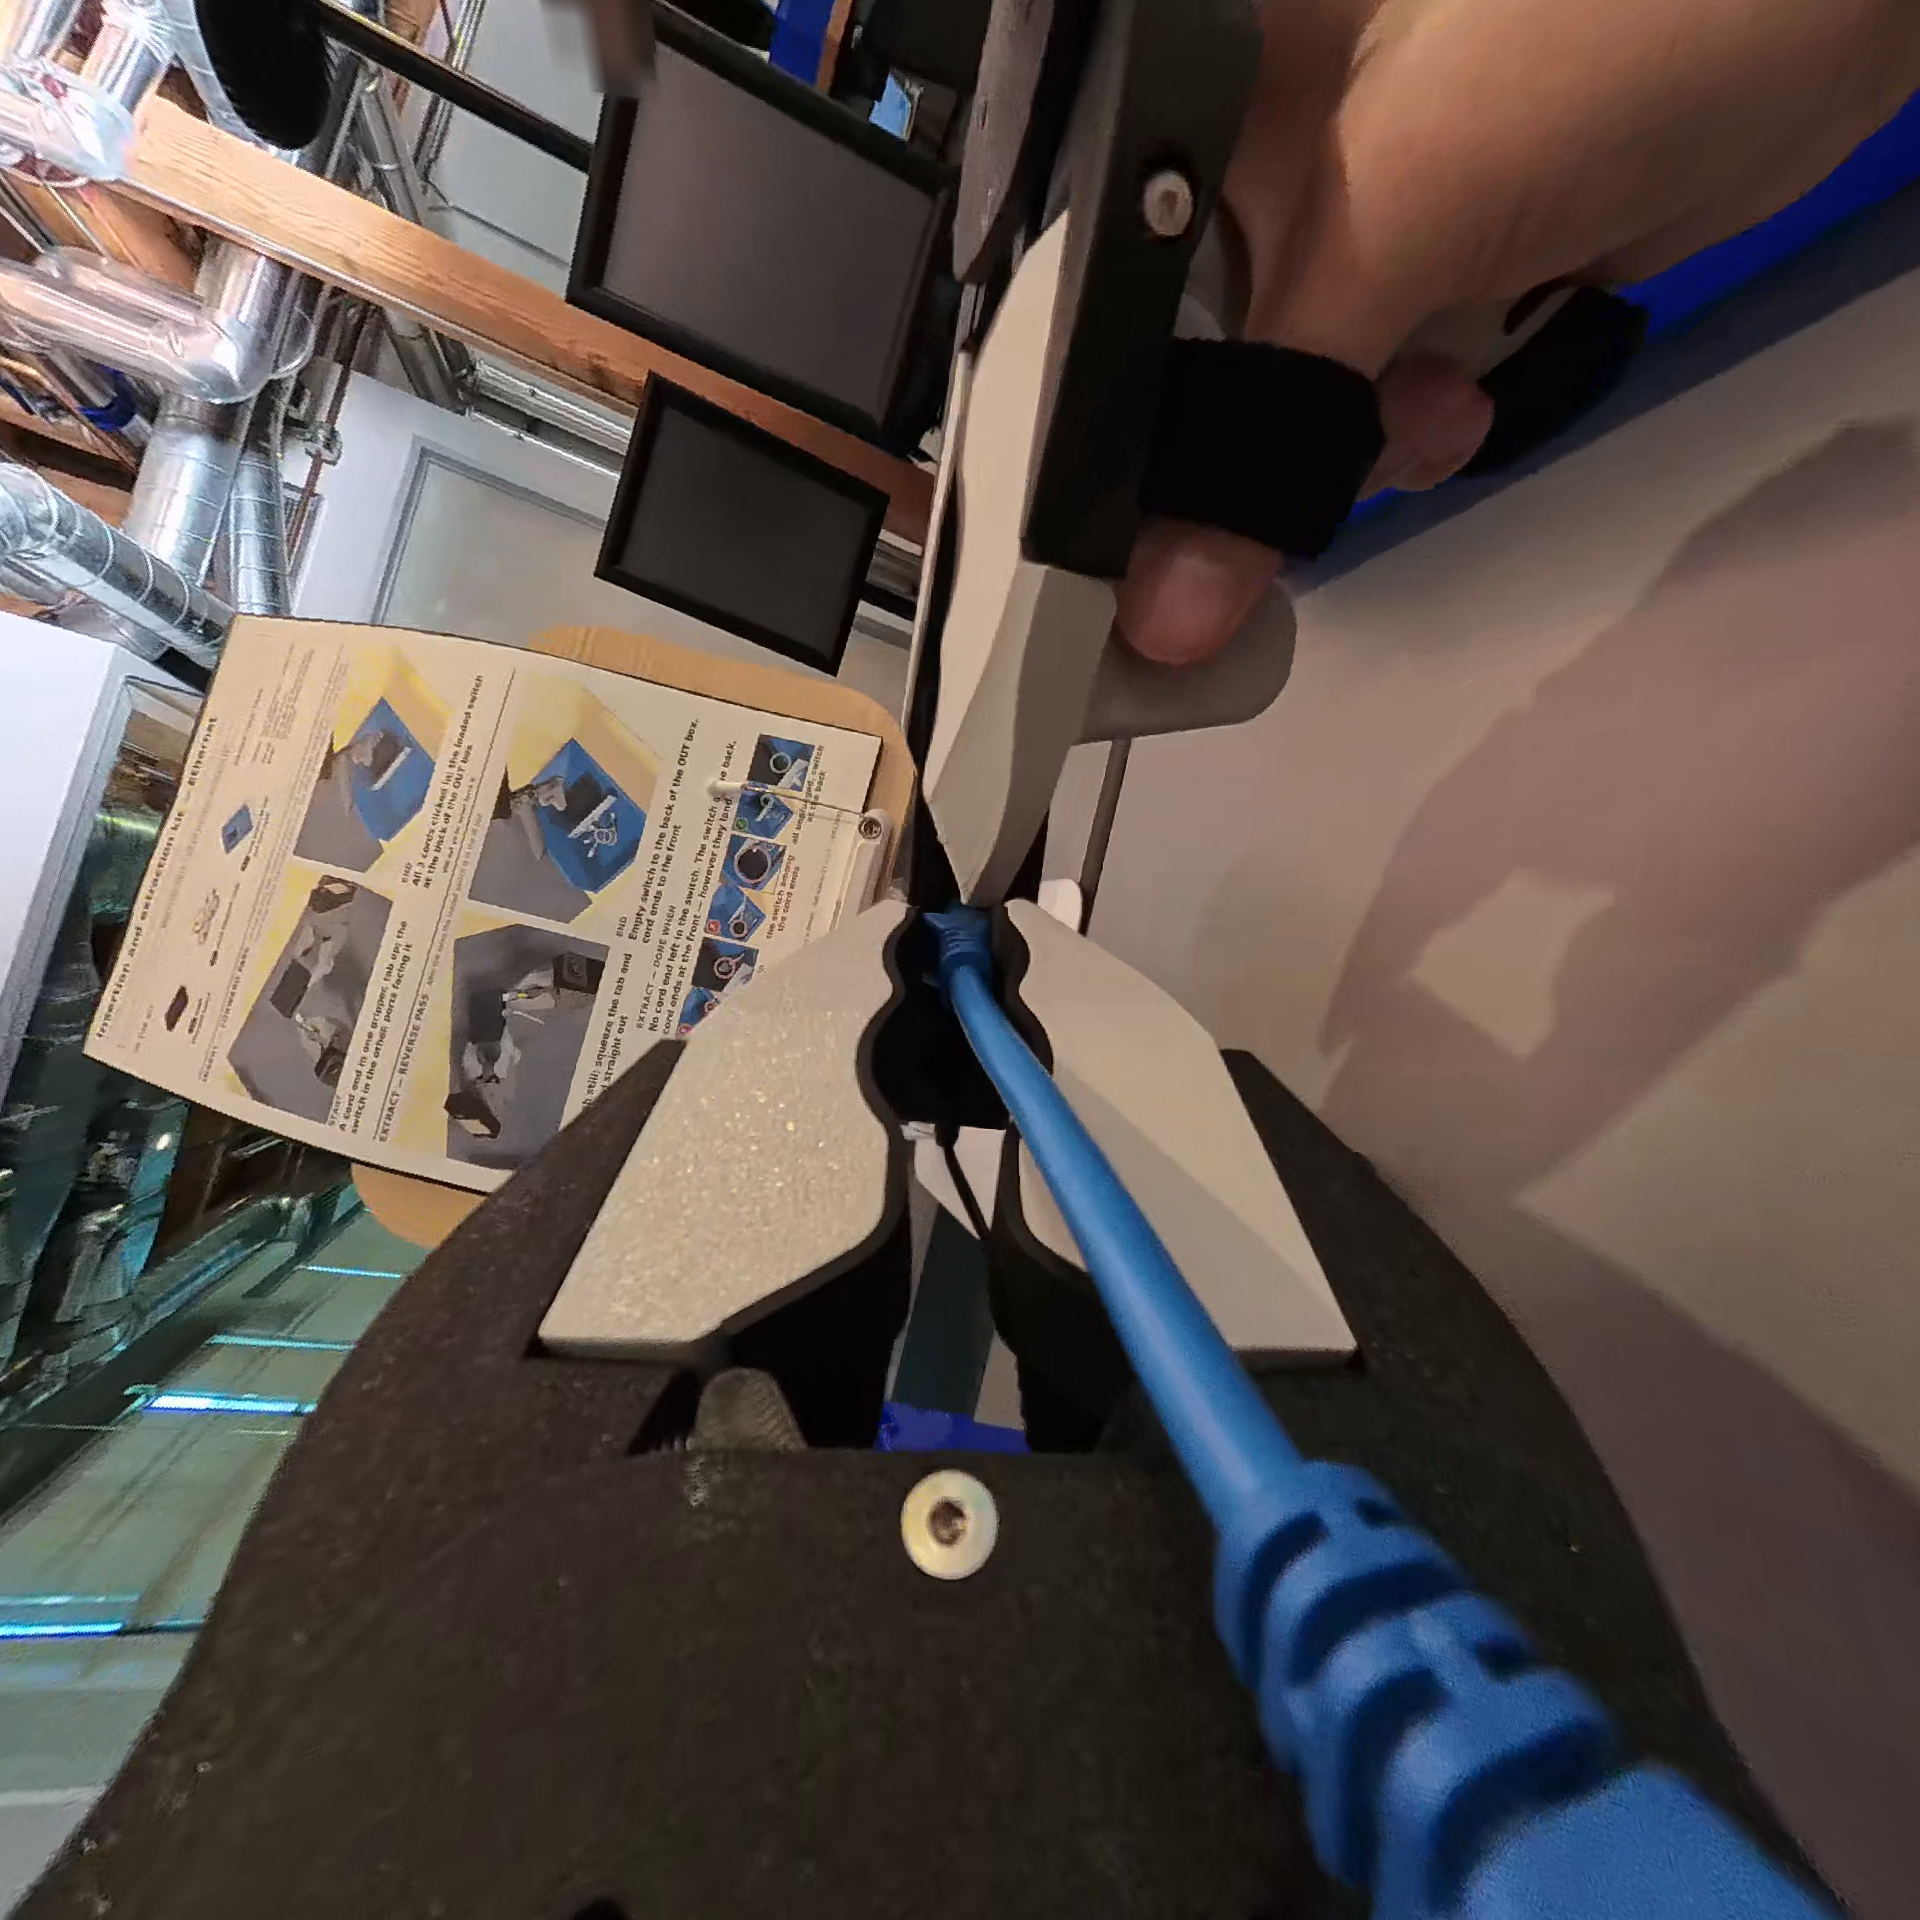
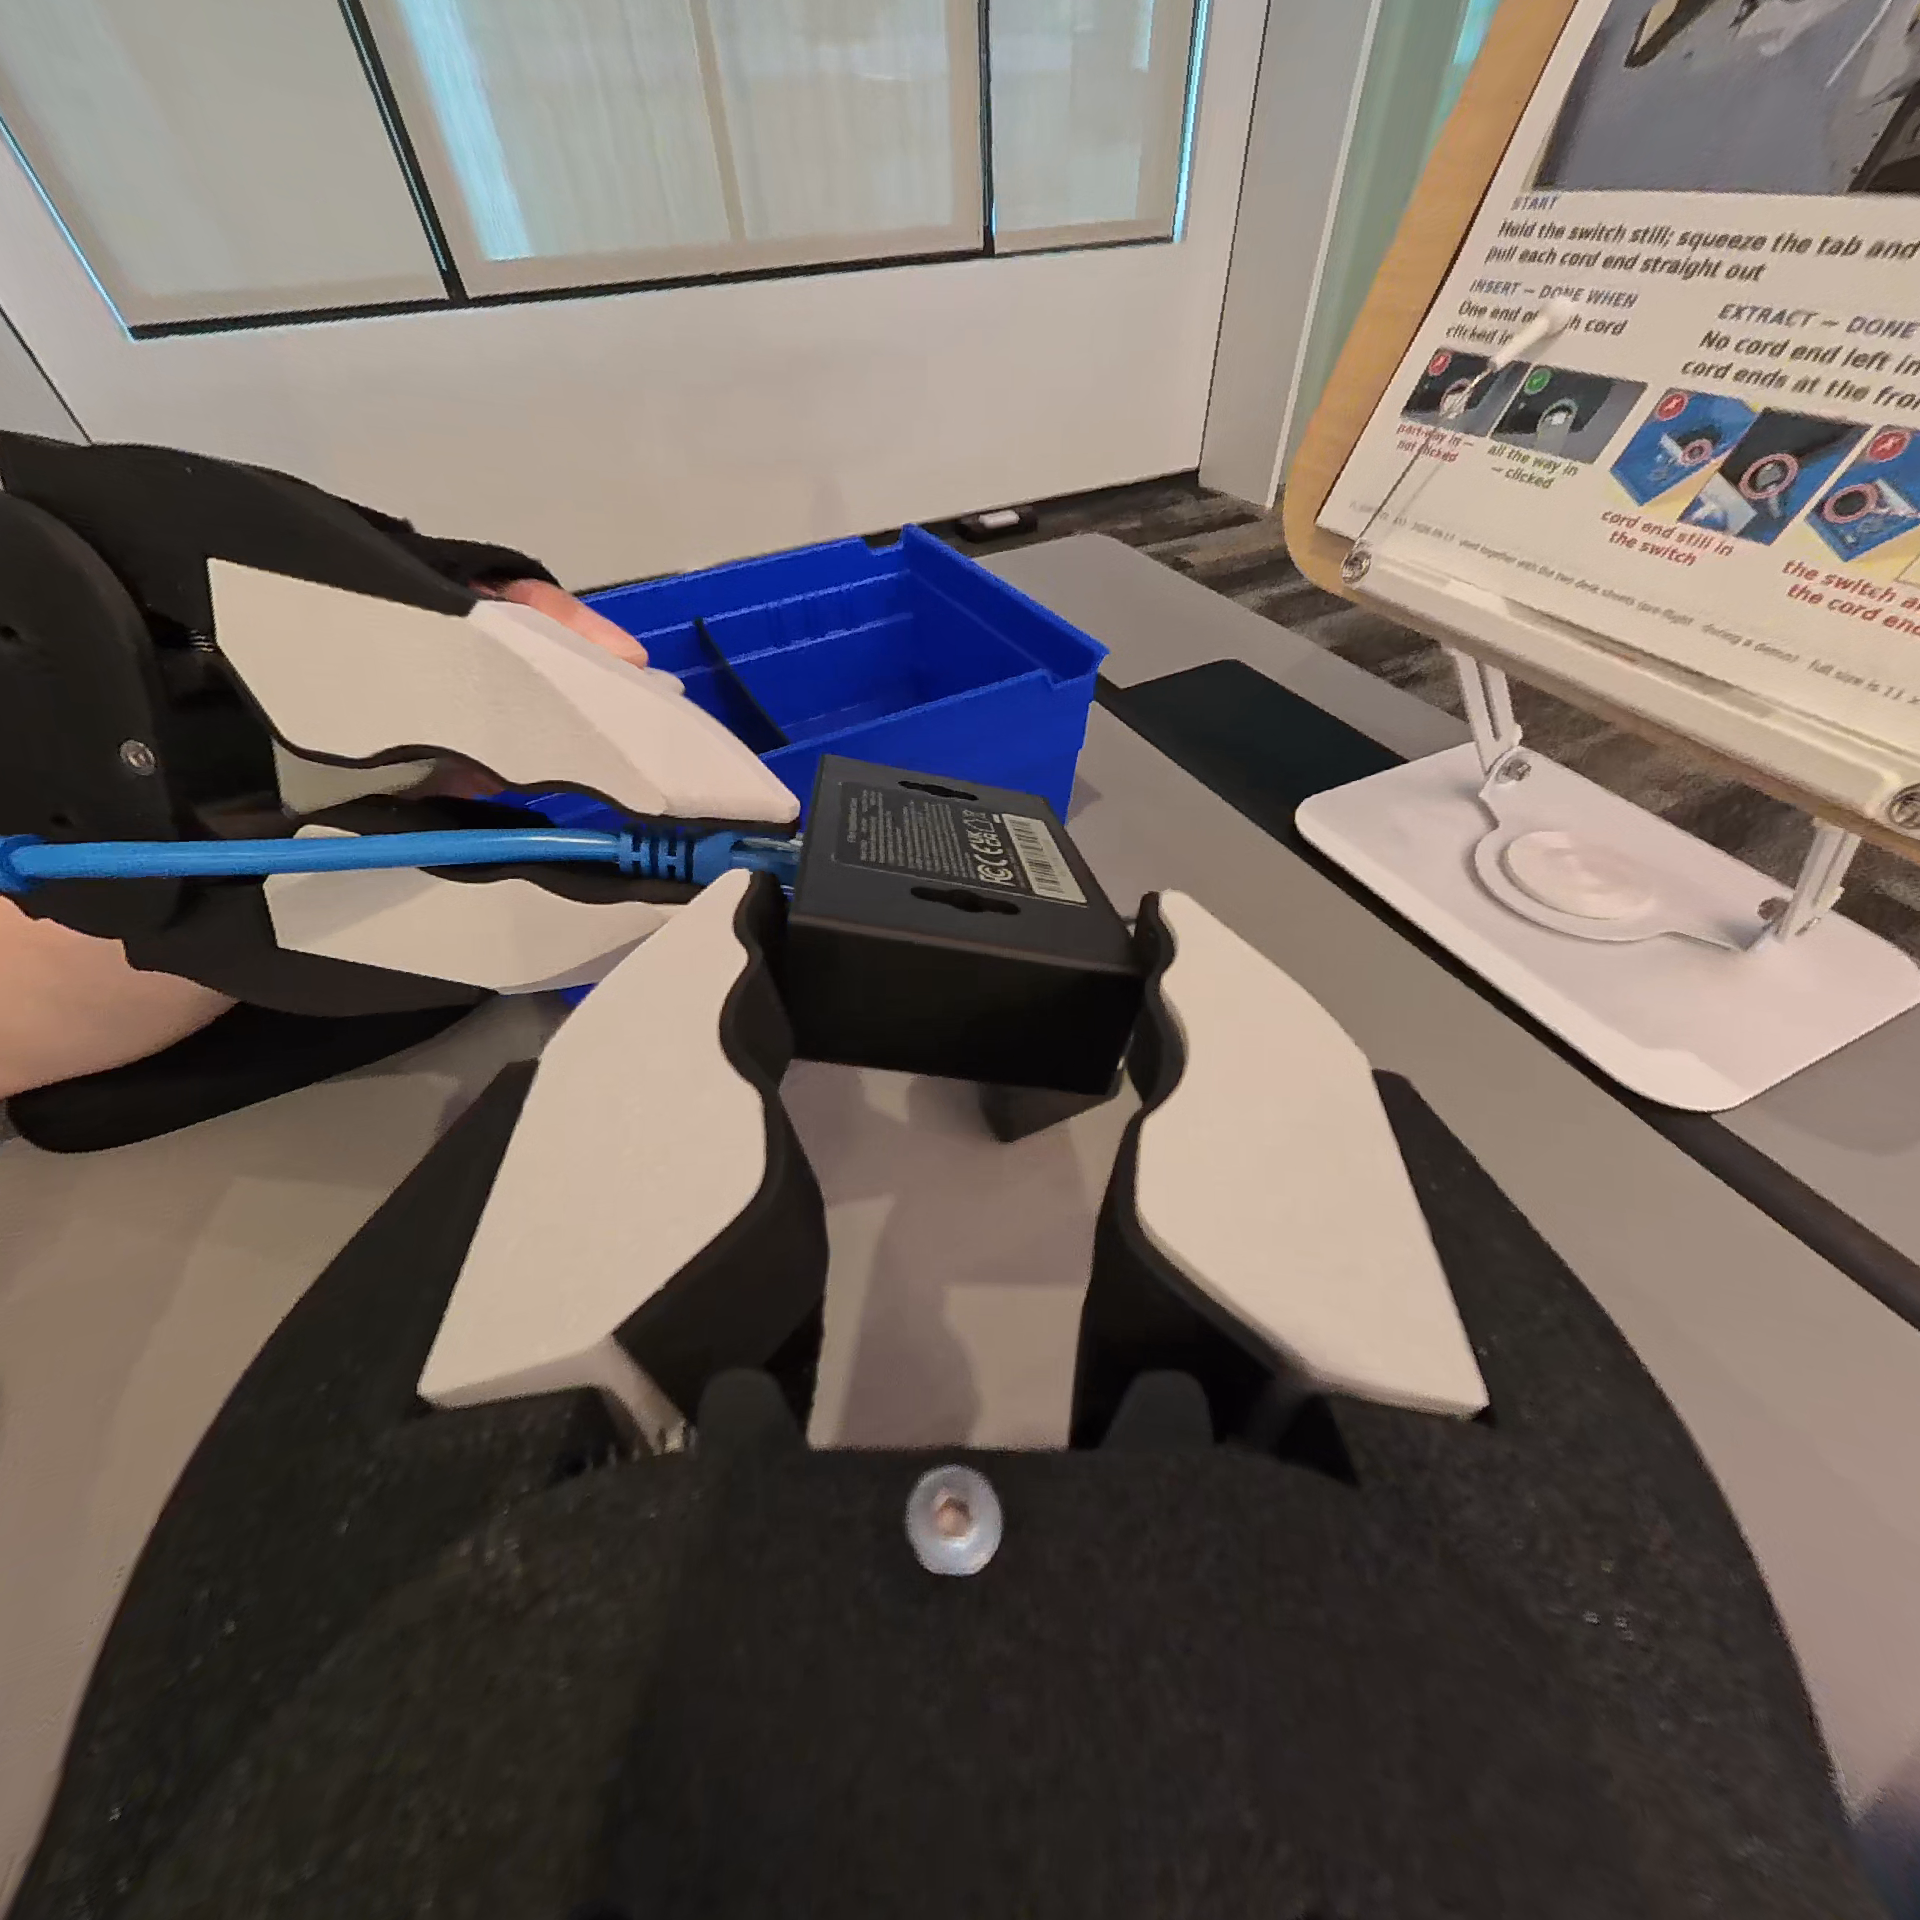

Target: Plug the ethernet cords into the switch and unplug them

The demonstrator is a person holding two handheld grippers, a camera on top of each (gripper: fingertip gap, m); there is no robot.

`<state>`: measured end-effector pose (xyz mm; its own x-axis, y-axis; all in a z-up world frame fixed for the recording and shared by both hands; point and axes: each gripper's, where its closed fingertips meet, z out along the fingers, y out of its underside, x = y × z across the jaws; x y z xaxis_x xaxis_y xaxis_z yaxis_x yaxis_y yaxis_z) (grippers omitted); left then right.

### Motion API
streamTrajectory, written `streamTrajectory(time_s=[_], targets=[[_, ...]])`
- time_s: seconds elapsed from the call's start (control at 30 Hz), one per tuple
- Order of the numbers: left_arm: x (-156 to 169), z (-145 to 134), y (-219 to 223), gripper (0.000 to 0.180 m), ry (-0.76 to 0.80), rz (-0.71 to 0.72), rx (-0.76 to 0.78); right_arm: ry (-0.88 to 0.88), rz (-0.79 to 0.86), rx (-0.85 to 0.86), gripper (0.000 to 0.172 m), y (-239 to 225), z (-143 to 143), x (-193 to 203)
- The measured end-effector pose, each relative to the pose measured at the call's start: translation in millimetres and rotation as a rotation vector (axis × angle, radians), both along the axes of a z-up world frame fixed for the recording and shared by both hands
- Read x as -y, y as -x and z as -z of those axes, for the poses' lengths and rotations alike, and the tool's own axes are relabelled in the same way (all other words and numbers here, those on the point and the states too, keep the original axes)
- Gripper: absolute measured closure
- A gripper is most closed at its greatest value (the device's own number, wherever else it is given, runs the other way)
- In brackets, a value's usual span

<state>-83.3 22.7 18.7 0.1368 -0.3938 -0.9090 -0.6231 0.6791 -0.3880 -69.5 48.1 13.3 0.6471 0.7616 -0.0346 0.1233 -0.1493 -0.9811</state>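
Black and boxy, the switch (image 2: 951, 935) sits clamped between the pads of the right tool (image 2: 940, 925), lifted just above the grey tabletop (image 2: 1351, 1122). To that tool's left, the left tool (image 2: 764, 842) is closed on the plug end of a blue ethernet cord (image 2: 655, 854), the plug tip at the switch's side. Beyond both stands a blue bin (image 2: 935, 665); an instruction sheet on a white stand (image 2: 1621, 935) is off to the right.

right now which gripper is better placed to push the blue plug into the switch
Left. The left gripper already clamps the blue cord's plug at the side of the switch. The right gripper is busy holding the switch off the table.
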Motion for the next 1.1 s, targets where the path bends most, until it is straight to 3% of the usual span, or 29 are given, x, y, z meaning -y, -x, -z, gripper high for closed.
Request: streamTrajectory(time_s=[0.37, 0.47, 0.67, 0.87, 1.1], targets=[[-5.3, 11.9, -2.9, 0.169, -0.022, -0.054, -0.032, 0.059, -0.039, -0.073, 0.108, -2.5, 10.9, -6.9], [-5.4, 11.8, -5.5, 0.169, 0.001, -0.054, -0.024, -0.017, -0.028, 0.013, 0.108, -6.5, 8.1, -7.2], [-1.1, 0.8, -5.4, 0.166, -0.083, -0.010, 0.039, -0.032, 0.009, -0.004, 0.109, -6.6, -4.2, -2.8], [3.3, -0.4, -4.7, 0.166, 0.054, 0.084, 0.036, -0.070, -0.001, 0.014, 0.109, -3.7, -10.2, 0.9], [-4.6, 0.0, -1.3, 0.154, 0.165, 0.048, 0.061, -0.111, 0.024, -0.031, 0.109, -9.0, -19.0, -0.1]])
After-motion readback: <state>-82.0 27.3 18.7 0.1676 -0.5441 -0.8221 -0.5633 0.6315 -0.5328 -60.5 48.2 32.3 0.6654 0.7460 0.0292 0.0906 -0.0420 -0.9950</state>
